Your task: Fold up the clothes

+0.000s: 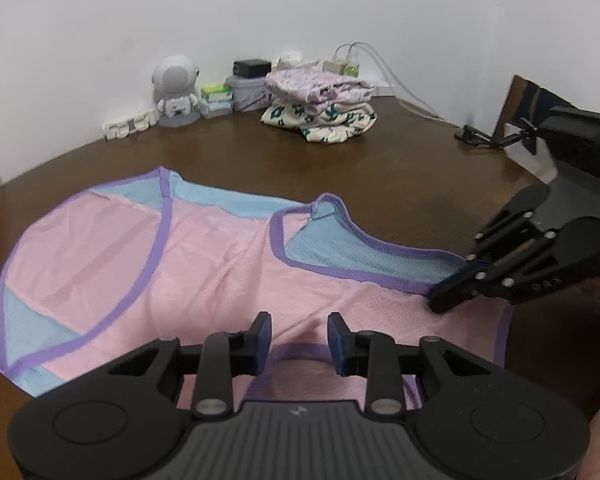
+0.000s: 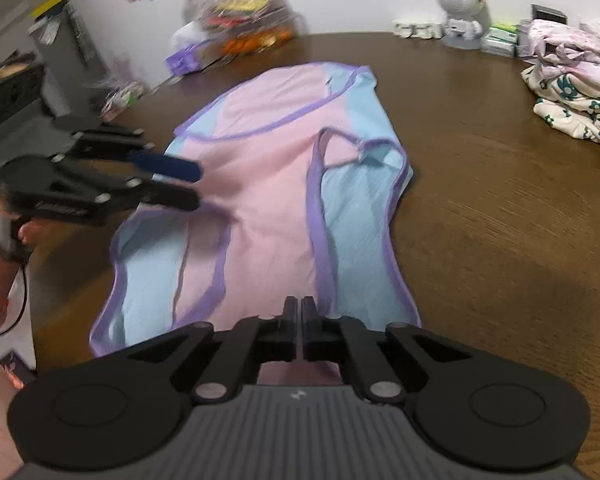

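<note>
We see the vest [image 1: 204, 256] spread flat mid-frame on the table [image 1: 400, 168], pink front up, blue mesh at the armholes. Our left gripper [image 1: 299, 342] hovers over the bottom-centre hem, fingers well apart, holding nothing. Our right gripper [image 2: 299, 322] has its fingers nearly together; in the left view it sits at right, on the purple armhole trim, likely pinching it to lift that side for a fold. A folded pile [image 1: 320, 108] sits upper centre, out of the way.

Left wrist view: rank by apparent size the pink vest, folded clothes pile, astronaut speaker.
1. pink vest, by far the largest.
2. folded clothes pile.
3. astronaut speaker, smallest.
The vest is nearest the camera, which exaggerates it.
</note>
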